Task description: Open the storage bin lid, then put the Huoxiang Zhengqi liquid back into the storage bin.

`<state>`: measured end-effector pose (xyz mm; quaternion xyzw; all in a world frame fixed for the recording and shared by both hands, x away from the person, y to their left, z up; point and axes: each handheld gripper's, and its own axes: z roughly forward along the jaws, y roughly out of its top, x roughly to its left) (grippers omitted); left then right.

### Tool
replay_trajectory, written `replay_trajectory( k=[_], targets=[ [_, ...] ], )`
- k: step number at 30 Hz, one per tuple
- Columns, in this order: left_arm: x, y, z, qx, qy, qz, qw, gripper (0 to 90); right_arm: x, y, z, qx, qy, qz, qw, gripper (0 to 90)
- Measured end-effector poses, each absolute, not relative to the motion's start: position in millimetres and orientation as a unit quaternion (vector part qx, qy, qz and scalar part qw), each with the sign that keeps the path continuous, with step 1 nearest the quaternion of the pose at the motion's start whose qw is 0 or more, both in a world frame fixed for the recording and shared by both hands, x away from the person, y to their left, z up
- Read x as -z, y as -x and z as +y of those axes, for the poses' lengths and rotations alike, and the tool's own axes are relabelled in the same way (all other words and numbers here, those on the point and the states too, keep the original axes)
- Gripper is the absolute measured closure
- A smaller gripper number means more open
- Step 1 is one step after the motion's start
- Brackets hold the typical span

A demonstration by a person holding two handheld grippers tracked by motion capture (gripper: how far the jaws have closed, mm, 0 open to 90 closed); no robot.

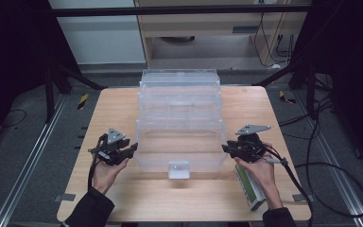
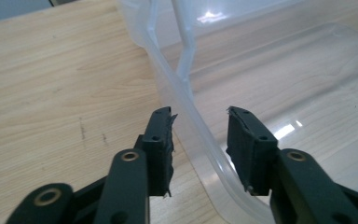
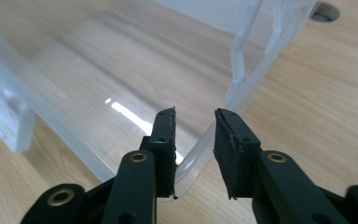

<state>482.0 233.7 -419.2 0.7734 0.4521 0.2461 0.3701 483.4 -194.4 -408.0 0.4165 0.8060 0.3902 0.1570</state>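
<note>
Clear, thin moulded plastic makes up the tiered organiser box [image 1: 179, 118] standing open in the middle of the pale wooden counter [image 1: 118, 198], its trays stepped back from me and its lowest tray nearest my hands. I judge it light and a little springy, with slick walls that would flex or crack under a hard pinch, so the stiff rolled rim at each end of the front tray is the place to take hold.

My left gripper [image 2: 199, 122] straddles that rim [image 2: 200, 126] at the tray's left end, jaws partly open with gaps on both sides, so it has hold of nothing. My right gripper [image 3: 195, 122] straddles the right-hand corner, the inner pad close against the wall, the outer pad clear of it; no firm grip there either.

Count: one box, three stepped tiers that I can make out, one white front latch [image 1: 178, 169], two grippers, and one green-and-white carton [image 1: 250, 187] lying under my right forearm.
</note>
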Motion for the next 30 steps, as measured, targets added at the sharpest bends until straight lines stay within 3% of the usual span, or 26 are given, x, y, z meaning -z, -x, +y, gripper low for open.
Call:
replay_trajectory(
  k=[11,18,30],
  targets=[
    [392,-466,271,-0.269,-0.734,0.467,0.414,40.9,379,-469,-223,-0.428,-0.444,0.769,0.169,52.3],
    [394,-465,296,-0.292,-0.709,0.497,0.405,38.5,365,-458,-235,-0.401,-0.459,0.771,0.184,51.7],
    [413,-475,323,-0.285,-0.698,0.534,0.383,36.3,350,-452,-239,-0.358,-0.478,0.781,0.183,47.6]
  ],
)
